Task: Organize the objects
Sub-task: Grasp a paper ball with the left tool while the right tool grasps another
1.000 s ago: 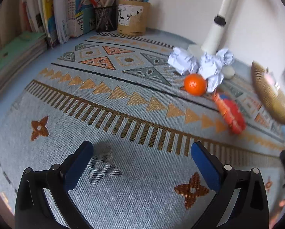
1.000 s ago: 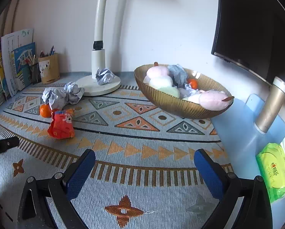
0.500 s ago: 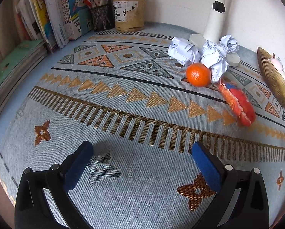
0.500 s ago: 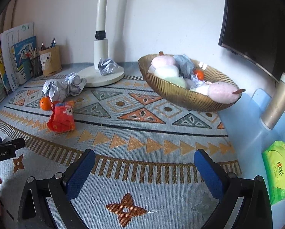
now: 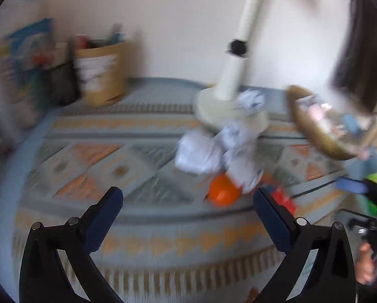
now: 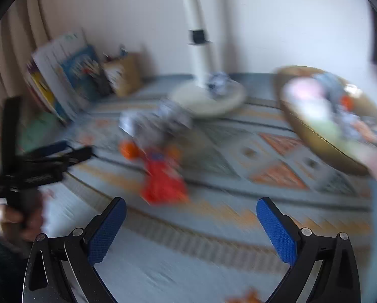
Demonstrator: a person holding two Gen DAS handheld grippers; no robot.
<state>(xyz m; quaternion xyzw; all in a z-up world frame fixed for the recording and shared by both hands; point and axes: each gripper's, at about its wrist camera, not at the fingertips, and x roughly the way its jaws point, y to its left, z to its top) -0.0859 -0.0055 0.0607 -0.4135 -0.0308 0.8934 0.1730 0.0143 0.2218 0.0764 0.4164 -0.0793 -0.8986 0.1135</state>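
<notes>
Both views are motion-blurred. An orange (image 5: 222,193) lies on the patterned mat beside crumpled paper balls (image 5: 201,152) and a red snack packet (image 5: 285,200). My left gripper (image 5: 188,217) is open and empty, just short of the orange. In the right wrist view the red packet (image 6: 163,180), the orange (image 6: 128,149) and the paper balls (image 6: 163,121) lie ahead of my open, empty right gripper (image 6: 191,227). A gold bowl (image 6: 312,133) holding several soft items stands at the right.
A white lamp base (image 5: 213,106) with a paper ball on it stands behind the pile. A pen cup (image 5: 101,75) and books (image 6: 62,75) line the back left. The other gripper shows at the left of the right wrist view (image 6: 37,161).
Both grippers have swung and moved closer to the pile; the left view has tilted up and now faces the lamp and wall. Both stay open.
</notes>
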